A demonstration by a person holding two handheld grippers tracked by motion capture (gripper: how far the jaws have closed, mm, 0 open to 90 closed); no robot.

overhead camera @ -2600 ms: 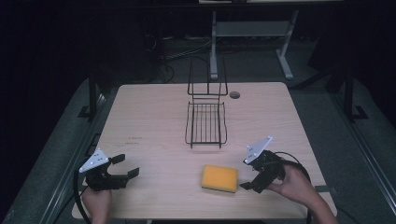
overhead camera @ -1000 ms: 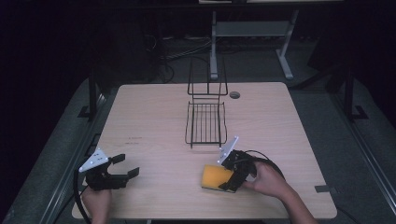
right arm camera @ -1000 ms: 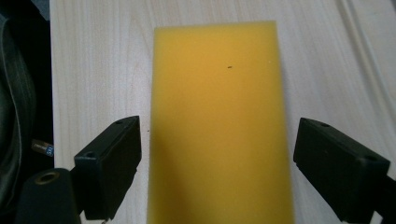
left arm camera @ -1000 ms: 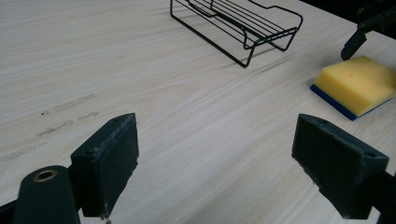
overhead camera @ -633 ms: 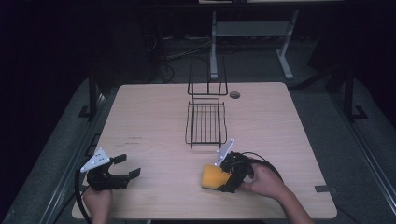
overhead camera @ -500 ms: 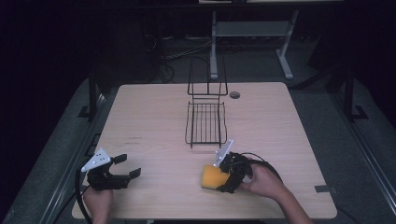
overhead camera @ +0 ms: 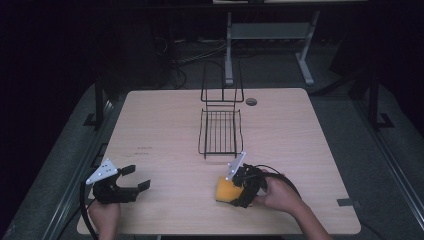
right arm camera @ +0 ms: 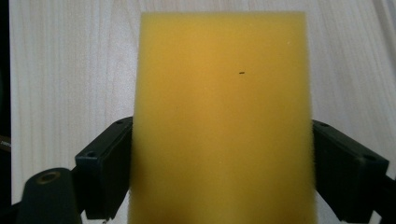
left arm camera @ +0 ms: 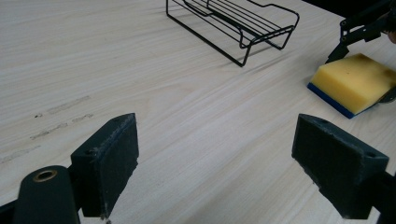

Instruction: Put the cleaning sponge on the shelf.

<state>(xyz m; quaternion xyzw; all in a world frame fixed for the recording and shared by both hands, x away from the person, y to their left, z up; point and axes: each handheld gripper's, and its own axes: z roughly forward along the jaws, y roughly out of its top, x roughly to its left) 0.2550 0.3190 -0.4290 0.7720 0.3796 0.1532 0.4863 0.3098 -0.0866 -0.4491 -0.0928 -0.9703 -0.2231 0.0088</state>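
the right gripper's (right arm camera: pixel 219 186) fingers (right arm camera: pixel 105 168) clasp the yellow sponge (right arm camera: pixel 222 116) at the table's (overhead camera: pixel 165 125) near right, short of the wire rack (overhead camera: pixel 220 132); the left gripper (overhead camera: pixel 131 178) waits, jaws apart. carrying remains.

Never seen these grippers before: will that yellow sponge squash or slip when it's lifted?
The sponge looks like soft foam, so it would probably give under the right gripper, whose jaws sit against both its sides. Its porous faces likely grip rather than slip. A flat block, it shouldn't roll.
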